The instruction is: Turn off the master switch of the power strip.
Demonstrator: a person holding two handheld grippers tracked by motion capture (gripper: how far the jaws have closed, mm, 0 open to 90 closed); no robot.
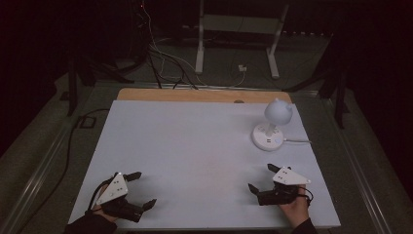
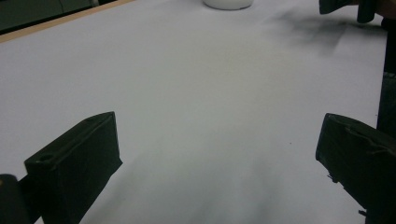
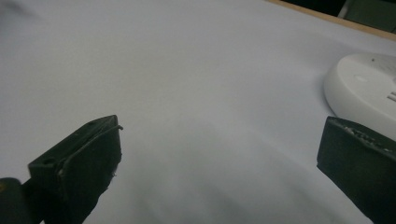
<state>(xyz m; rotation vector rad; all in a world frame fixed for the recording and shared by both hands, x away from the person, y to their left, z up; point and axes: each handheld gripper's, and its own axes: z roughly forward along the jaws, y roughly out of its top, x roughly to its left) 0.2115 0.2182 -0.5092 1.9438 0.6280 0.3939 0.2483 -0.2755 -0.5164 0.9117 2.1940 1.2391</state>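
Lamp (image 1: 277,112) and round base (image 1: 267,137) are standing on the white table (image 1: 195,146), ahead of the right gripper (image 1: 263,178) and a little to its right, well apart from it. In the right gripper view the edge of this white base (image 3: 359,91) is showing just beyond the right jaw, not touching it. From the left gripper (image 1: 141,190) the object is much farther — ahead and far across to the right, and in the left gripper view only a piece of the base (image 2: 228,3) is appearing at the top.

Both grippers are resting low near the person's edge of the table, with jaws standing wide apart and nothing between them. The person's hands are holding them from behind.

I am judging that this thing is light, hard plastic, smooth and a bit slippery. The round head with 2 small ears is sitting on a thin stem, so it is probably top-heavy and can tip when pushed from the side. The head is too wide and round for a sure grip; the stem, or the rim of the base, is looking like the better place to take hold. A white cable (image 1: 297,141) is leaving the base toward the right, and it may be pulling back when the object is lifted — so a slow move is needed.
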